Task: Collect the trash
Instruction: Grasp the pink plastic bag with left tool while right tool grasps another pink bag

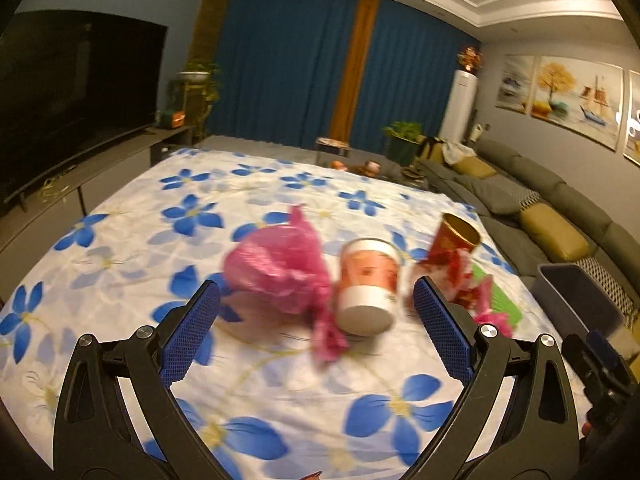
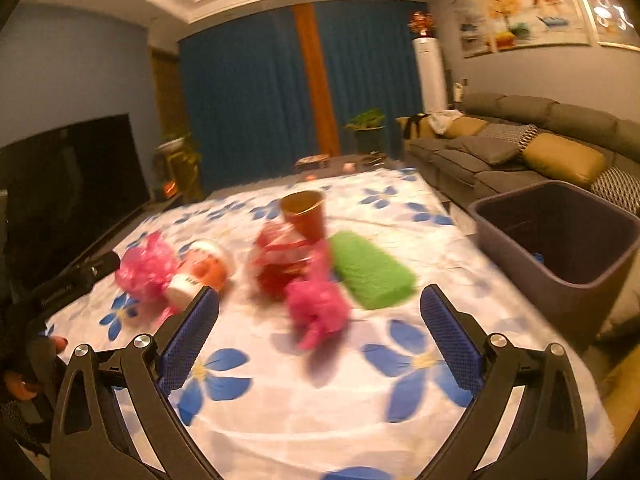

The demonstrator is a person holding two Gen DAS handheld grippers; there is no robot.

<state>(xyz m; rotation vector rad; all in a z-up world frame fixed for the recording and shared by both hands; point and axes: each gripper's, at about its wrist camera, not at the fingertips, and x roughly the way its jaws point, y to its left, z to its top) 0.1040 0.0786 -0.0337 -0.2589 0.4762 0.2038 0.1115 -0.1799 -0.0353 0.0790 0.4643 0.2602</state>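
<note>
Trash lies on a bed with a blue-flower sheet [image 1: 120, 248]. In the left wrist view, a crumpled pink plastic bag [image 1: 276, 264] and a paper cup on its side [image 1: 368, 284] lie just beyond my open left gripper [image 1: 317, 282]. Nothing sits between its pads. A red cup with a gold inside [image 1: 456, 240] stands further right. In the right wrist view, my right gripper [image 2: 320, 291] is open wide over the sheet. A small pink bag [image 2: 320, 312], a red wrapper [image 2: 280, 268] and a green pack [image 2: 372, 276] lie ahead of it, untouched. The red cup [image 2: 304, 212] stands behind them.
A dark grey bin [image 2: 560, 236] stands off the bed's right edge, in front of a grey sofa [image 2: 500, 148]. A large TV [image 1: 72, 92] on a low cabinet runs along the left side. Blue curtains [image 1: 288, 72] and plants are at the far end. Both views are motion-blurred.
</note>
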